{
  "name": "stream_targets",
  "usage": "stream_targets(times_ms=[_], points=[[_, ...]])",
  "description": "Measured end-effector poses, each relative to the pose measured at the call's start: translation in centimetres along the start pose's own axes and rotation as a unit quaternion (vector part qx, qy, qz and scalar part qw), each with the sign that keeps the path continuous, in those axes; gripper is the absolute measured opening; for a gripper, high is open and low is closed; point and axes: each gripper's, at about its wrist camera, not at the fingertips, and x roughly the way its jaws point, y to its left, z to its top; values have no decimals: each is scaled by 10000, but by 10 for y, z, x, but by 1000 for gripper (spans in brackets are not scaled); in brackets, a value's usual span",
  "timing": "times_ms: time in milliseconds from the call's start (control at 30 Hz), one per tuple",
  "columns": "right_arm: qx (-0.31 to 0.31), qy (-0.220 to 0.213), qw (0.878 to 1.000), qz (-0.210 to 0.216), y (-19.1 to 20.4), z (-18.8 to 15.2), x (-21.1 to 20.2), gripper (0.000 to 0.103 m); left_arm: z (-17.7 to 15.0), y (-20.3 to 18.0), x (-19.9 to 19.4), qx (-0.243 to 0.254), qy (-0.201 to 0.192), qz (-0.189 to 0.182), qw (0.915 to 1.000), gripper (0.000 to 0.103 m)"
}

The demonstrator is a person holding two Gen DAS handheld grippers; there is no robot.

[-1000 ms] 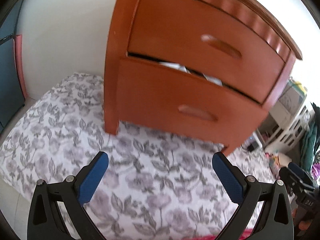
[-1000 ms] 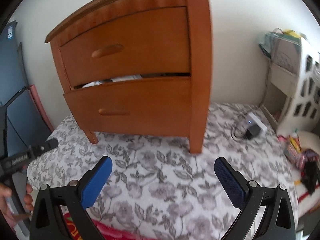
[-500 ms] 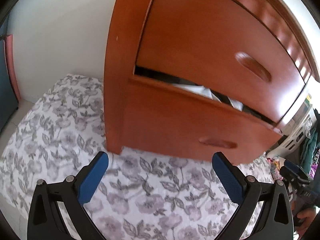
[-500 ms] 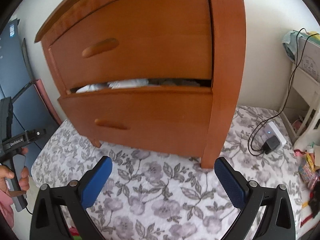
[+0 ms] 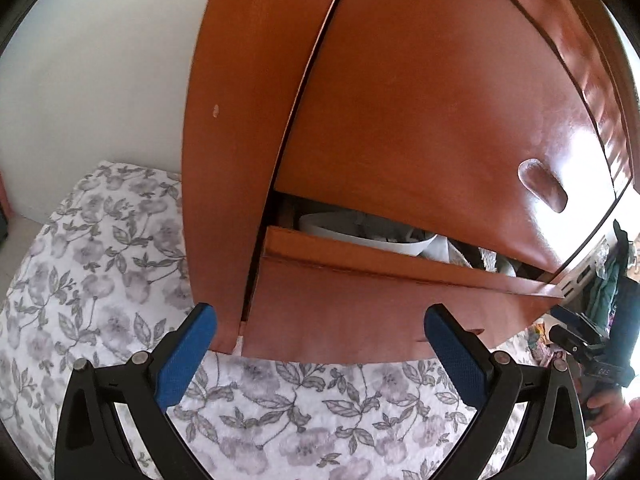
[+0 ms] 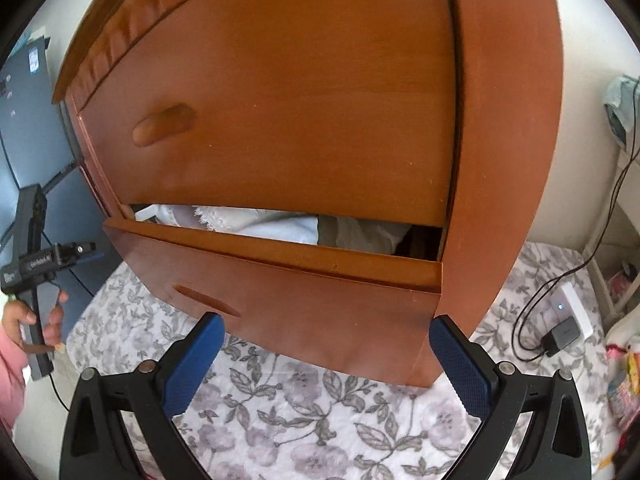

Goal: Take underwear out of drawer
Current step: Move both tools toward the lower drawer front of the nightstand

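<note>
**Both grippers closing in on the half-open lower drawer**

Now, in the left wrist view, the left gripper [image 5: 320, 344] is sitting far nearer the wooden nightstand [image 5: 224, 160] than a second ago, when the whole cabinet was fitting in frame. Its jaws are spread wide and holding nothing. The lower drawer [image 5: 360, 308] is standing slightly pulled out, and white folded underwear [image 5: 360, 232] is showing through the gap under the upper drawer [image 5: 440, 120]. The floral cloth [image 5: 100, 260] is lying under the cabinet's feet.

In the right wrist view, the right gripper [image 6: 326, 350] is likewise much closer than before, jaws spread and empty, hovering just in front of the lower drawer [image 6: 300, 300]. White lace-edged underwear [image 6: 240, 220] is lying inside, visible across most of the opening. The drawer's recessed handle [image 6: 206, 300] is sitting to the left of the fingers. A charger [image 6: 560, 336] is resting on the cloth to the right.

The approach seems nearly done; the gap looks narrow, so pulling the drawer wider probably comes first.
</note>
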Motion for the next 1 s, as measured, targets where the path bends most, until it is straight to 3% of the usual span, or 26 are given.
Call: stream_targets(times_ms=[667, 1000], points=[[-286, 3, 9996, -5, -11, 16, 12, 103, 22, -14, 19, 478, 203, -107, 9986, 103], [-353, -17, 9994, 60, -11, 21, 12, 103, 24, -15, 22, 468, 148, -96, 9987, 103]])
